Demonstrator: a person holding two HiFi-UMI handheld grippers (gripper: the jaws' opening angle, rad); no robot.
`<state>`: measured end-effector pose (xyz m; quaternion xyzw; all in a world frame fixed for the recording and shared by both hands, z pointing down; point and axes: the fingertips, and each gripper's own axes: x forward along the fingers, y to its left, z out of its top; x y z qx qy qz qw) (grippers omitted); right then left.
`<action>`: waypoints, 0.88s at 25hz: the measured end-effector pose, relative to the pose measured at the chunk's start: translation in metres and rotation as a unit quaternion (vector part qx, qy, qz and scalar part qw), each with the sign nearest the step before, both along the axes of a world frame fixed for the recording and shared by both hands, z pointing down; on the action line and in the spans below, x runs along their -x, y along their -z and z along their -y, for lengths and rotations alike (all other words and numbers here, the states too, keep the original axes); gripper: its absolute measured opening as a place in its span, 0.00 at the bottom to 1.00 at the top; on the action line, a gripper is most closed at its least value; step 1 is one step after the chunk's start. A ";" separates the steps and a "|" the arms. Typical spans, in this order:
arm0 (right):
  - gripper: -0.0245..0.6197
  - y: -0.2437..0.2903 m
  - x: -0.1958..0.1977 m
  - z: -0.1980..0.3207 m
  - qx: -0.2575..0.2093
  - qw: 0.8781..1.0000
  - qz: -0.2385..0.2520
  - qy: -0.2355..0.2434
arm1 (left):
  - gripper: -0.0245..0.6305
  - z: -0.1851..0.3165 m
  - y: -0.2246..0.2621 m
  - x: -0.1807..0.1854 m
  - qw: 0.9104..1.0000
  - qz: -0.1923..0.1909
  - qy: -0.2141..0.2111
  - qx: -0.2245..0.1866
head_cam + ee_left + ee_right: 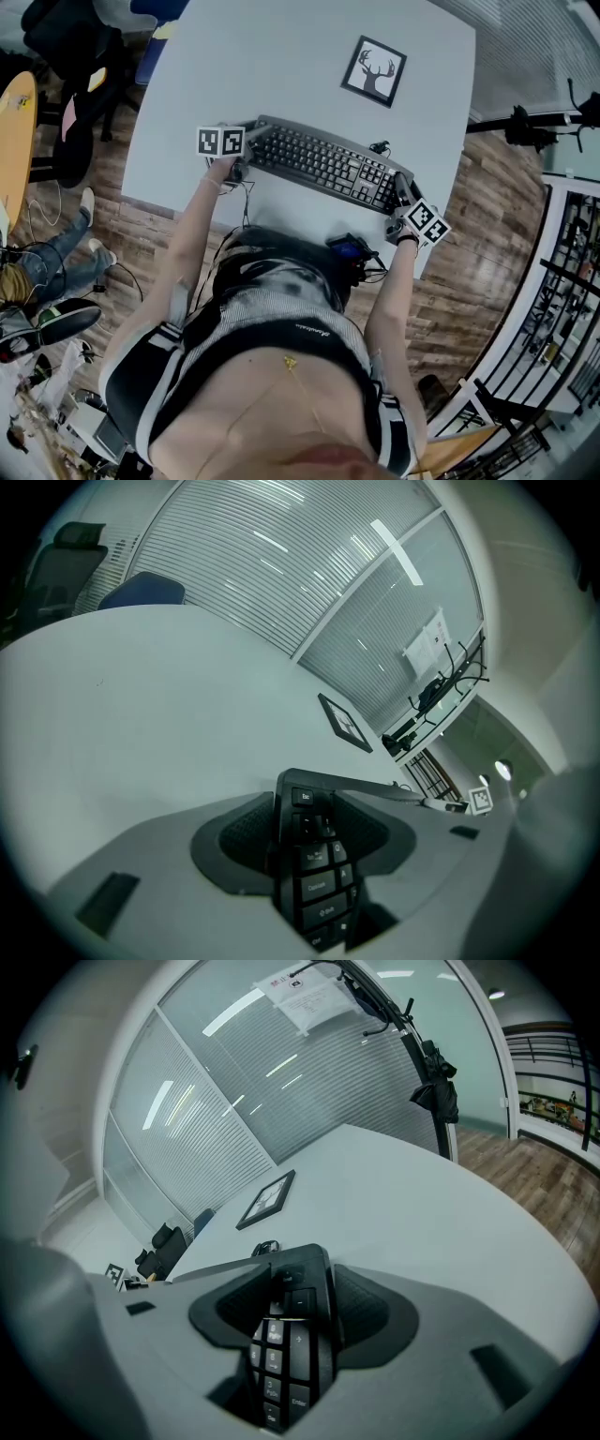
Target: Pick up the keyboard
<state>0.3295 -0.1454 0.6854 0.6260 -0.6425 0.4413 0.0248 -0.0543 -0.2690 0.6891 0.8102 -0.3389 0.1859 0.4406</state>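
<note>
Your head camera looks from above your head almost straight down, so your own body is near and the table (281, 56) lies farther off. The camera on your left tool (249, 139) sits very close to the left end of the keyboard (314, 874) and faces right along it. The camera on your right tool (401, 190) sits just as close at the right end and faces left. All three views share the keyboard, the table and the deer picture (374, 71).

L tongs (246, 148) & R tongs (401, 195) each clamped on keyboard (323, 164) end, arms (192, 234) stretched fwd
</note>
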 end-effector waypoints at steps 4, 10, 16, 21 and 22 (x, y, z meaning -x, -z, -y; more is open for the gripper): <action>0.37 -0.001 0.000 0.000 0.000 1.000 0.000 0.001 | 0.33 0.000 -0.001 0.000 1.000 0.000 0.001 0.001; 0.37 0.000 0.000 0.000 -0.002 1.000 -0.001 0.001 | 0.33 -0.001 -0.001 0.000 1.000 0.001 0.000 0.000; 0.37 0.001 0.000 0.000 -0.001 1.000 -0.001 0.000 | 0.33 -0.001 0.000 0.000 1.000 0.001 0.001 0.001; 0.37 -0.001 0.001 0.000 0.000 1.000 -0.001 0.000 | 0.33 0.000 0.000 0.001 1.000 0.003 0.001 -0.004; 0.37 -0.001 0.001 -0.001 -0.001 1.000 -0.003 0.000 | 0.33 -0.001 0.000 0.001 1.000 0.004 0.001 -0.003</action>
